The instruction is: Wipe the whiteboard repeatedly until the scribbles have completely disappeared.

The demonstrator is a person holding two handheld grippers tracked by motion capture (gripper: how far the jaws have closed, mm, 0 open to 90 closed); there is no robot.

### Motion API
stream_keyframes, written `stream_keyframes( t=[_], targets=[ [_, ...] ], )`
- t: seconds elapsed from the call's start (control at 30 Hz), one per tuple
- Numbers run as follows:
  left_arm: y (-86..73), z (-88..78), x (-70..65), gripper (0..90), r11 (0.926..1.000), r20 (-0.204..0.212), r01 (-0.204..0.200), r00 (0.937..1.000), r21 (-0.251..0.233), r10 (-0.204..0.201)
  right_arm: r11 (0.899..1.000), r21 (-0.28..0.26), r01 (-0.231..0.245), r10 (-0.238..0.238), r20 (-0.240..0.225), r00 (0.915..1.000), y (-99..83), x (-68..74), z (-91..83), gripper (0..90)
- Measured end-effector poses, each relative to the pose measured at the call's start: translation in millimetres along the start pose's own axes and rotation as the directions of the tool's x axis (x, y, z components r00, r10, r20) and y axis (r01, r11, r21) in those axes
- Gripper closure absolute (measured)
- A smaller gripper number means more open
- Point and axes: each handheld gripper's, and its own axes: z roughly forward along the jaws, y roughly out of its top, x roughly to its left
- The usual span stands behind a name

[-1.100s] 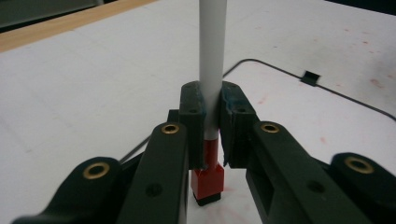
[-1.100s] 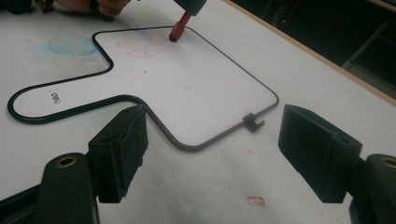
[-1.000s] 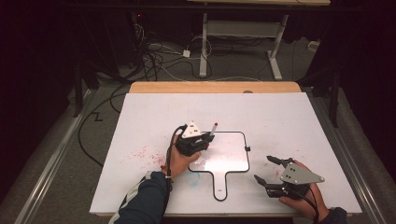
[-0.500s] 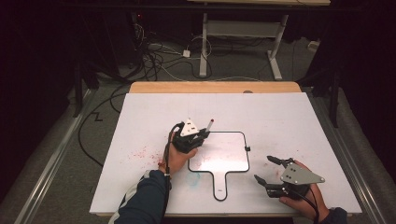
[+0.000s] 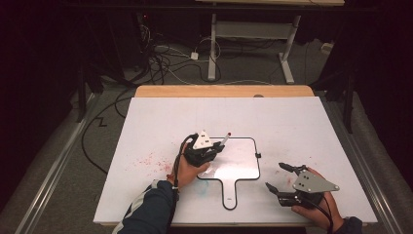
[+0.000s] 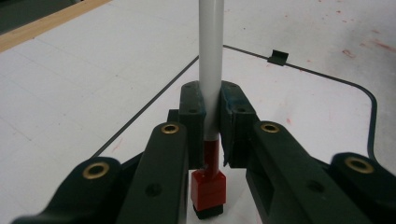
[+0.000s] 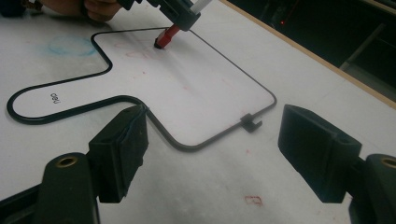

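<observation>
While the left gripper pinches a red-tipped marker crosswise between its jaws, the item's position reads as follows: grey-white barrel clamped tight on both sides, long axis running steeply down to the small paddle-shaped whiteboard, red nib end low and seemingly touching or just above that board's writing face, butt end angled up and away toward the board's far edge. Whiteboard: dark wire-thin rim, stub handle pointing toward the person, a small clip on its right edge, lying flat on the white tabletop. Marker tip: over the board's near-left quarter, inside the rim, close to faint red traces on the face. Left hand: resting at the board's left edge, plainly the nearer of the two. Right gripper: jaws spread wide with nothing between them, off the board's right side, level with the handle, aimed across the board toward the marker; well apart from the pen. Judgement: writing or wiping strokes fall to the left hand alone, with travel available rightward and toward the far edge across bare board face. Red smudges on the tabletop left of the board.
</observation>
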Motion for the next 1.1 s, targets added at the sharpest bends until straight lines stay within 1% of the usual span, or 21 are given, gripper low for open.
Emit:
stream_keyframes(
  t=[0.03,0.13,0.2,0.27,0.33,0.4,0.43,0.5,0.53,0.63,0.73,0.77,0.83,0.97,1.0,1.1],
  targets=[
    [-0.2,-0.2,1.2,78.9,1.0,-0.004,-0.002,1.0,-0.003,0.002,1.0,-0.002,0.001,-0.001,-0.002,1.0,0.1,0.2,0.0,24.7],
    [-1.0,-1.3,6.0,78.9,0.9999,-0.023,0.014,0.9996,-0.006,-0.014,1.0,-0.001,0.001,-0.001,-0.002,1.0,0.2,0.5,0.5,24.7],
    [-2.3,-2.7,11.9,79.0,0.999,-0.036,0.044,0.9984,-0.012,-0.044,1.0,0.005,0.001,-0.001,-0.001,1.0,-0.4,0.5,1.1,24.8],
    [-4.4,-4.6,18.7,78.9,0.9969,-0.056,0.077,0.9954,-0.019,-0.078,1.0,0.004,0.001,-0.001,-0.001,1.0,-0.5,0.3,1.1,24.7],
    [-6.2,-5.6,21.9,79.0,0.9948,-0.049,0.099,0.9938,-0.022,-0.1,1.0,0.003,0.001,-0.001,-0.001,1.0,-0.3,0.2,0.7,24.8],
    [-5.2,-4.9,19.2,79.0,0.9959,-0.047,0.09,0.9948,-0.011,-0.091,1.0,0.002,0.002,-0.002,0.0,1.0,0.1,0.1,0.5,24.8],
    [-4.6,-4.3,17.1,79.0,0.9954,-0.029,0.095,0.9951,-0.011,-0.095,1.0,0.001,0.001,-0.001,0.0,1.0,0.0,0.0,0.6,24.8],
    [-2.8,-2.9,9.8,79.0,0.9977,-0.01,0.068,0.9976,0.0,-0.068,1.0,0.003,-0.001,0.001,0.001,1.0,-0.1,0.1,0.8,24.8],
    [-1.4,-2.7,6.0,78.9,0.9983,0.006,0.058,0.9983,0.004,-0.058,1.0,0.003,0.0,0.0,0.001,1.0,-0.2,0.0,0.9,24.8],
    [1.2,-1.9,-4.9,79.0,0.9996,0.042,0.027,0.9987,0.007,-0.028,1.0,0.005,-0.002,0.002,0.0,1.0,-0.5,-0.6,0.8,25.0],
    [4.0,-2.1,-14.5,78.9,1.0,0.067,0.005,0.9978,-0.001,-0.005,1.0,0.007,-0.014,0.014,0.006,0.9999,-0.7,-1.9,1.5,25.7],
    [5.1,-2.9,-16.4,78.9,0.9999,0.08,0.012,0.9968,-0.011,-0.011,1.0,0.008,-0.014,0.014,0.011,0.9999,-0.8,-2.5,1.7,26.6],
    [6.8,-5.1,-18.8,78.9,0.9996,0.092,0.013,0.9957,-0.027,-0.011,1.0,0.008,-0.014,0.014,0.012,0.9998,-0.8,-2.6,1.5,26.8],
    [5.4,-7.4,-17.9,78.9,0.9978,0.118,0.038,0.9925,-0.055,-0.031,1.0,0.011,-0.011,0.011,0.014,0.9998,-0.8,-2.3,2.2,26.8],
    [4.4,-7.3,-18.2,78.9,0.9975,0.129,0.034,0.9913,-0.062,-0.026,1.0,0.012,-0.007,0.007,0.011,0.9999,-0.7,-1.8,2.5,26.8],
    [1.0,-6.5,-21.4,78.9,0.9986,0.15,0.001,0.9886,-0.052,0.007,1.0,0.016,0.0,0.0,0.006,1.0,-0.6,-0.2,3.2,26.5]
  ],
)
